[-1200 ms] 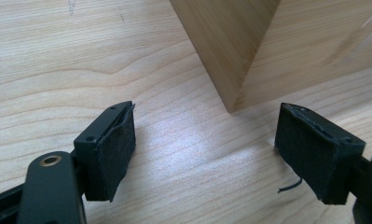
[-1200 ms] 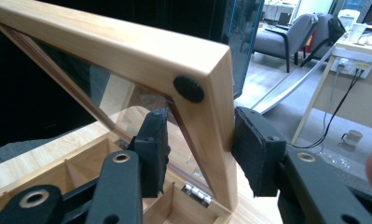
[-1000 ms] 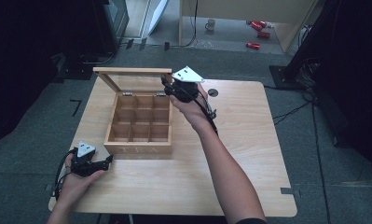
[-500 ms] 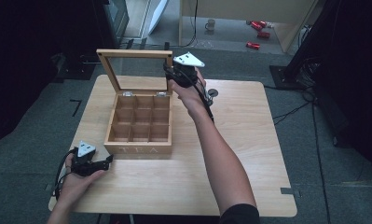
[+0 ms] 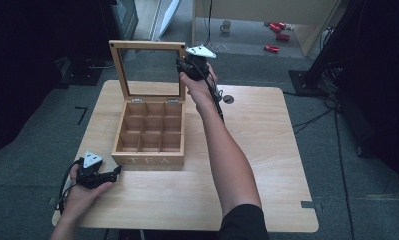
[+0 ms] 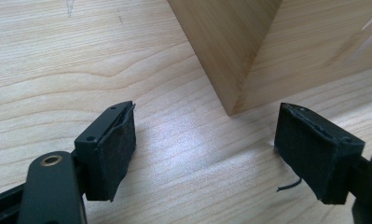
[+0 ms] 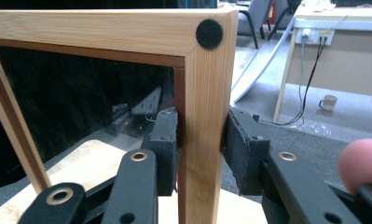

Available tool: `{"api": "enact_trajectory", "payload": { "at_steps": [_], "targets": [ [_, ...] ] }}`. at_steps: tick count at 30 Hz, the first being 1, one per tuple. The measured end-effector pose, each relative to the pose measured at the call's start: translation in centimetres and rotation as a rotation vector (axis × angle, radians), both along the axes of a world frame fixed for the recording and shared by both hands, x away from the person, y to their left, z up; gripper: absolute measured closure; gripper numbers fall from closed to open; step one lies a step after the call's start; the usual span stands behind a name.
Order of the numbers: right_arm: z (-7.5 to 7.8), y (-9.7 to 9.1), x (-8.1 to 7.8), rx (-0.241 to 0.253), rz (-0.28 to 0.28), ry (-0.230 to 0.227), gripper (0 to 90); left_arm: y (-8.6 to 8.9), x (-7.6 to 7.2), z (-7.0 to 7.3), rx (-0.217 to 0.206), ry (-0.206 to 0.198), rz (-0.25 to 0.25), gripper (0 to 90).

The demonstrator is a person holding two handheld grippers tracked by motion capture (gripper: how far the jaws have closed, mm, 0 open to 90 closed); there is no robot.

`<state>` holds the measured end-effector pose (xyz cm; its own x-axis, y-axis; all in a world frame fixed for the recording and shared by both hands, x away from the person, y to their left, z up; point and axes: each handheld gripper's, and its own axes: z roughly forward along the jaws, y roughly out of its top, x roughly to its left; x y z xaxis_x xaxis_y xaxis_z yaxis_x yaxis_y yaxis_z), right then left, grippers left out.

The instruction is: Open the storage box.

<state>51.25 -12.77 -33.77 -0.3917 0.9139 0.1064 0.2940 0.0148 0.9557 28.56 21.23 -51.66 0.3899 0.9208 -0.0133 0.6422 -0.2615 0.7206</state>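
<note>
One wooden tea box (image 5: 149, 135) stands on one wooden table (image 5: 267, 165); it has one glass-paned lid (image 5: 147, 70) and nine compartments in three rows of three. The lid's frame carries two round dark felt pads in the high view, one at each upper corner; one of them (image 7: 209, 33) shows close up in the right gripper view. Two grippers are in use, the left gripper (image 5: 116, 172) and the right gripper (image 5: 183, 65), each with two black jaws. Beyond the table lie three red things (image 5: 277, 35) and one mug (image 5: 226, 25) on the floor.

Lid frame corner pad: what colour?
Black, a round pad on the pale wood lid frame; clearest in the right gripper view.
</note>
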Motion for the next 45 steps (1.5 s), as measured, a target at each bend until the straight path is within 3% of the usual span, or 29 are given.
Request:
{"api": "enact_trajectory", "payload": {
  "at_steps": [13, 24, 25, 26, 27, 28, 29, 30, 33, 37, 39, 41, 45],
  "targets": [
    [-0.6, 0.6, 3.5, 0.041, -0.076, 0.059, 66.6, 0.0, 0.0, 0.0, 0.002, -0.002, 0.000, 21.2],
    [-0.7, 0.7, 4.0, 0.053, -0.091, 0.078, 65.5, 0.0, 0.1, 0.0, 0.003, -0.001, -0.003, 21.2],
    [-0.5, 0.8, 3.7, 0.056, -0.084, 0.090, 58.0, 0.0, 0.1, 0.0, 0.003, -0.001, -0.003, 21.2],
    [-0.5, 0.8, 3.7, 0.056, -0.084, 0.090, 58.0, 0.0, 0.1, 0.0, 0.003, -0.001, -0.003, 21.2],
    [-0.3, 0.9, 3.4, 0.047, -0.071, 0.100, 47.5, 0.0, 0.1, 0.0, 0.004, -0.001, -0.003, 21.2],
    [-0.3, 0.9, 3.4, 0.047, -0.071, 0.100, 47.5, 0.0, 0.1, 0.0, 0.003, -0.001, -0.003, 21.2],
    [0.0, 1.0, 2.9, 0.037, -0.060, 0.109, 36.8, 0.0, 0.1, 0.0, 0.003, -0.001, -0.003, 21.1],
    [0.0, 1.0, 2.9, 0.037, -0.060, 0.109, 36.8, 0.0, 0.1, 0.0, 0.002, -0.001, -0.003, 21.1],
    [0.4, 0.7, 1.9, 0.022, -0.046, 0.142, 23.0, 0.0, 0.1, 0.0, 0.003, -0.001, -0.004, 21.2],
    [0.4, 0.2, 0.4, -0.006, -0.021, 0.131, 17.3, 0.0, 0.0, 0.0, -0.001, 0.000, -0.004, 21.2],
    [0.3, -0.8, -0.9, 0.004, -0.002, 0.137, 14.0, 0.0, 0.0, 0.0, 0.004, 0.000, -0.006, 21.1],
    [0.2, -1.1, -1.3, 0.007, 0.002, 0.139, 13.5, 0.0, 0.1, 0.0, 0.004, 0.000, -0.006, 21.1],
    [-0.7, -3.2, -3.8, -0.003, 0.016, 0.142, 12.3, 0.0, 0.0, 0.0, 0.004, 0.001, -0.006, 21.1]
  ]
}}
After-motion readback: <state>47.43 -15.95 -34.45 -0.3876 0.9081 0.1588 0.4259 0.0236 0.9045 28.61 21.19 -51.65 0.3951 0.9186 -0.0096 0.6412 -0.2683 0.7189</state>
